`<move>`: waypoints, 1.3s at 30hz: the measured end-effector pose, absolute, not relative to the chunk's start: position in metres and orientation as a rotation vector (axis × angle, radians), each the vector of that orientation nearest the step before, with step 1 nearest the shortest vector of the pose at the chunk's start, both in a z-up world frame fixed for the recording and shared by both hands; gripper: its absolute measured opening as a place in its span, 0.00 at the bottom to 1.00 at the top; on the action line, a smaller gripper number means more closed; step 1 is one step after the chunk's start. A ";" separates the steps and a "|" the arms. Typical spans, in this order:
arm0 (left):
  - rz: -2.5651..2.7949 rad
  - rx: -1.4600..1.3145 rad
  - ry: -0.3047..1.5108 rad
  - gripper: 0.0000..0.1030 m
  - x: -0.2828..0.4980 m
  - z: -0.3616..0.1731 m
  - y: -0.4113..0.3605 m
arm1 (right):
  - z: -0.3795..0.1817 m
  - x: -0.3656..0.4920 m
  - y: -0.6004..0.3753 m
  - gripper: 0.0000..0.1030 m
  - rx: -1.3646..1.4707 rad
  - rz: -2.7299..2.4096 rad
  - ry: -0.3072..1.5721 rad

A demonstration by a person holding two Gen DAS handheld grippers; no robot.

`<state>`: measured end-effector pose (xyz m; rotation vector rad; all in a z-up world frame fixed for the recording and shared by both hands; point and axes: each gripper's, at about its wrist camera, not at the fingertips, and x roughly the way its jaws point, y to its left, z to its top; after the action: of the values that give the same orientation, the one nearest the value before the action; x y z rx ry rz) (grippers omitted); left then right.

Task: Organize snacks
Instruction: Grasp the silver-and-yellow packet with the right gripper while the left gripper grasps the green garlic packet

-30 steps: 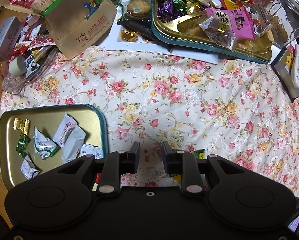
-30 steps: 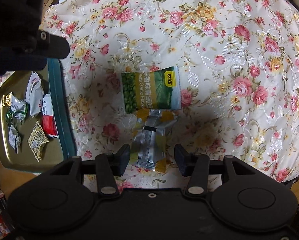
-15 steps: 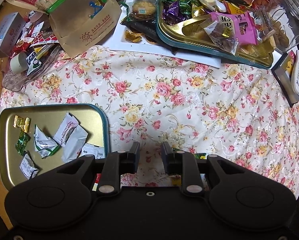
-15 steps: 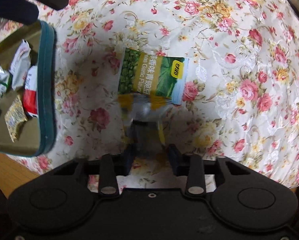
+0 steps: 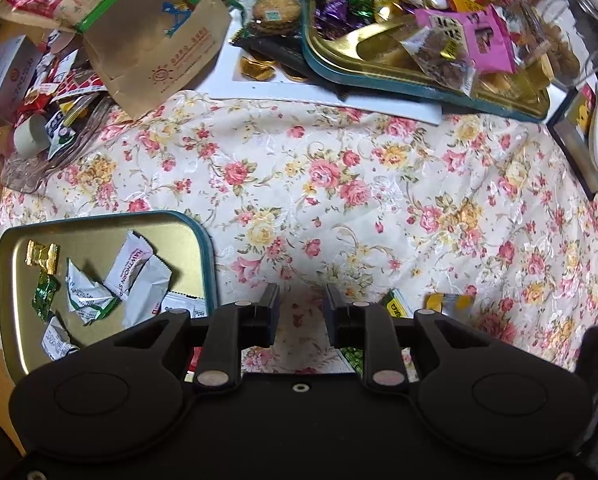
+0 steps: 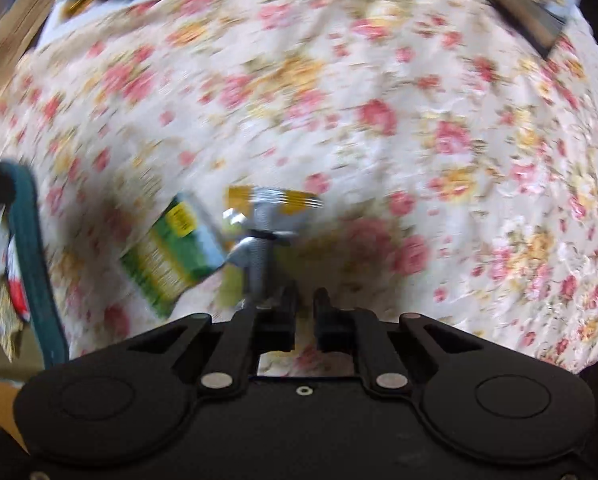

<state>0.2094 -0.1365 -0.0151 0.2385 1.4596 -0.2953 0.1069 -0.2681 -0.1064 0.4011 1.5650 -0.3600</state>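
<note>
Briefly, the right tool [image 6: 305, 308] points down at the tabletop's floral cloth [image 6: 379, 120] with its jaws clenched to a thin slit. Only cloth shows in the slit.

- Silver-and-yellow packet [image 6: 265, 236]: shiny silver body, yellow crimped ends, crumpled. It lies just ahead of the right tool. Its near end meets the tip of the left finger [image 6: 287, 300]. Blur hides whether a corner is pinched.
- Green packet [image 6: 171, 256]: flat, with a green photo print and a yellow logo patch. It sits ahead-left of the right tool, touching the silver one. Its print is smeared and unreadable.
- Teal-rimmed tin tray [image 6: 31, 264]: far left of the right tool.

The left tool [image 5: 299, 308] is released, jaws apart over bare cloth. The tray is just to its left, holding small sweets. One white wrapper [image 5: 133, 268] there reads "HAWTHORN".
</note>
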 end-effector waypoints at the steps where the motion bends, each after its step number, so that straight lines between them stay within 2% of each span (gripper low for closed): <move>1: -0.310 0.254 1.461 0.32 0.207 -0.017 -0.140 | -0.106 0.107 -0.275 0.10 0.409 -0.369 1.563; 8: -0.479 0.407 1.428 0.32 0.178 -0.035 -0.166 | -0.101 0.105 -0.310 0.14 0.482 -0.383 1.551; 15: -0.615 0.472 1.449 0.32 0.158 -0.070 -0.184 | -0.083 0.098 -0.336 0.27 0.594 -0.376 1.535; 24: -0.683 0.572 1.382 0.32 0.144 -0.083 -0.192 | -0.062 0.090 -0.358 0.28 0.662 -0.398 1.509; 28: -0.691 0.579 1.387 0.39 0.146 -0.086 -0.196 | -0.053 0.084 -0.356 0.28 0.675 -0.396 1.501; 32: -0.699 0.553 1.397 0.41 0.146 -0.088 -0.195 | -0.057 0.086 -0.356 0.28 0.685 -0.397 1.500; 34: -0.705 0.557 1.390 0.51 0.144 -0.090 -0.193 | -0.058 0.086 -0.356 0.28 0.688 -0.395 1.505; 39: -0.703 0.599 1.422 0.58 0.142 -0.103 -0.199 | -0.057 0.085 -0.356 0.28 0.689 -0.389 1.501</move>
<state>0.1418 -0.1988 -0.1028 0.5989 1.4223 -0.7030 0.0852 -0.3559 -0.0569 0.6891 1.5010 -0.3890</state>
